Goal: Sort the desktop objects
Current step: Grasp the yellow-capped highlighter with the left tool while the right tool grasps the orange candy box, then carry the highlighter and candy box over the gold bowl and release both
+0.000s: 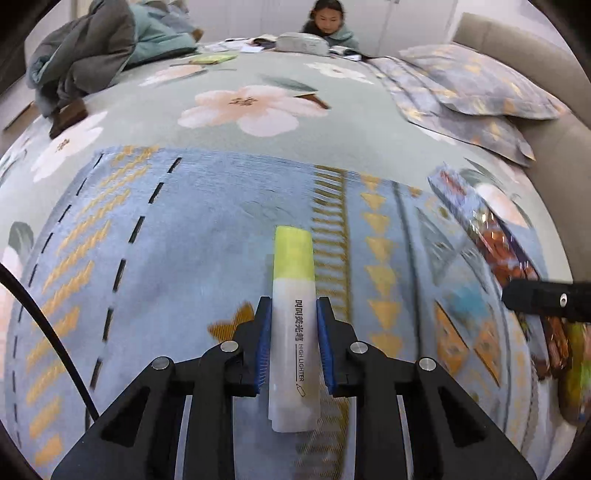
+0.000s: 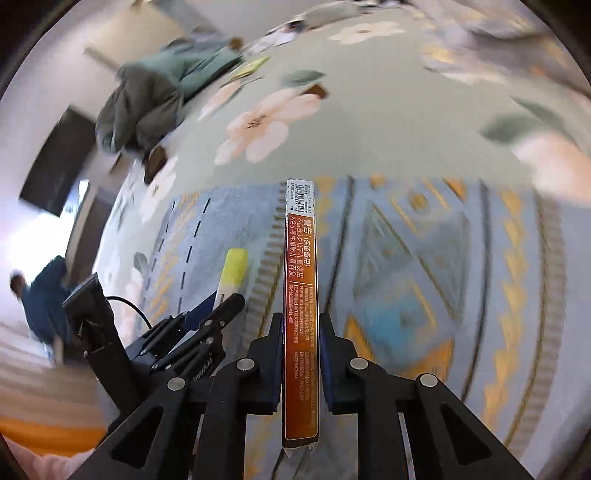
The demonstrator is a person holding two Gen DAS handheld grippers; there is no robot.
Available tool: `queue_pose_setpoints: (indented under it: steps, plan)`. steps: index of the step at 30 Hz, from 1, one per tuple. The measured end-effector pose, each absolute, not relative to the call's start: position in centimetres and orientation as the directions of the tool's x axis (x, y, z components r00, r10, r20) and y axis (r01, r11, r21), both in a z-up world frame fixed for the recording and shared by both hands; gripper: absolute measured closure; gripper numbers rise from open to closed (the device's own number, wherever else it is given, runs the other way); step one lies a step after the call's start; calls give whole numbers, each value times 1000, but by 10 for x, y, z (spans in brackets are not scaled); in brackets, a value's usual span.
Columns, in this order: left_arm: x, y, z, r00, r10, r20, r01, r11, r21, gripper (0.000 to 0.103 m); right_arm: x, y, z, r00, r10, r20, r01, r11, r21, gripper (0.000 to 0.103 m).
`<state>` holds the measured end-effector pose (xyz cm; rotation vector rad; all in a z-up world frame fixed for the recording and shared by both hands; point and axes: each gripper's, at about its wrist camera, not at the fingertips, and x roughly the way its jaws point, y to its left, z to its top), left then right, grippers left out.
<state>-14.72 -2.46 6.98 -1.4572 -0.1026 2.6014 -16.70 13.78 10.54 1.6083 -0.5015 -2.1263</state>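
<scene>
My left gripper (image 1: pixel 294 308) is shut on a yellow-capped highlighter (image 1: pixel 293 295), held pointing forward above a blue patterned blanket (image 1: pixel 207 229). My right gripper (image 2: pixel 297 323) is shut on a long orange box (image 2: pixel 300 295), seen edge-on, with printed text and a barcode. The same box (image 1: pixel 495 240) shows blurred at the right of the left wrist view, with the right gripper's finger (image 1: pixel 546 301) at its lower end. The left gripper (image 2: pixel 212 306) and highlighter (image 2: pixel 232 271) show at the left of the right wrist view.
The blanket lies on a bed with a green floral cover (image 1: pixel 251 107). Pillows (image 1: pixel 476 85) lie at the far right. A heap of clothes (image 1: pixel 85 55) lies at the far left. A person (image 1: pixel 328 22) sits beyond the bed behind a grey pouch (image 1: pixel 303 42) and papers.
</scene>
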Motion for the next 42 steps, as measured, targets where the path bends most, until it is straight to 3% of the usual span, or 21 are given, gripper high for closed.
queue_pose_setpoints:
  steps: [8, 12, 20, 24, 27, 28, 29, 31, 33, 42]
  plan:
    - [-77, 10, 111, -438, 292, -850, -223, -952, -212, 83, -58, 166, 114, -175, -645, -744, -81, -744, 664, 87]
    - [-52, 50, 135, -398, 393, -829, -287, -911, -294, 83, -15, 201, 141, -219, -615, -758, -103, -757, 645, 87]
    - [-17, 176, 189, -366, 602, -710, -491, -773, -402, 83, 36, 340, 213, -469, -306, -828, -265, -846, 463, 87]
    - [-12, 229, 200, -348, 648, -677, -553, -725, -410, 83, 37, 392, 234, -485, -50, -873, -385, -884, 264, 87]
    - [-12, 266, 207, -334, 690, -642, -590, -684, -429, 83, 31, 416, 238, -497, 0, -868, -400, -887, 230, 87]
    - [-15, 279, 209, -318, 717, -621, -608, -657, -446, 79, 27, 424, 238, -500, 26, -866, -411, -887, 211, 86]
    - [-19, 294, 207, -272, 738, -617, -628, -622, -467, 58, 25, 431, 234, -488, 50, -871, -427, -884, 189, 84]
    - [-25, 312, 196, -228, 737, -636, -614, -616, -493, 50, 23, 447, 223, -459, 35, -888, -471, -857, 210, 74]
    - [-32, 321, 178, -176, 721, -671, -568, -631, -529, 50, 30, 461, 213, -464, -30, -885, -499, -817, 289, 74]
    - [-29, 278, 161, -175, 673, -719, -465, -700, -542, 50, 48, 459, 196, -456, -140, -879, -478, -795, 375, 73]
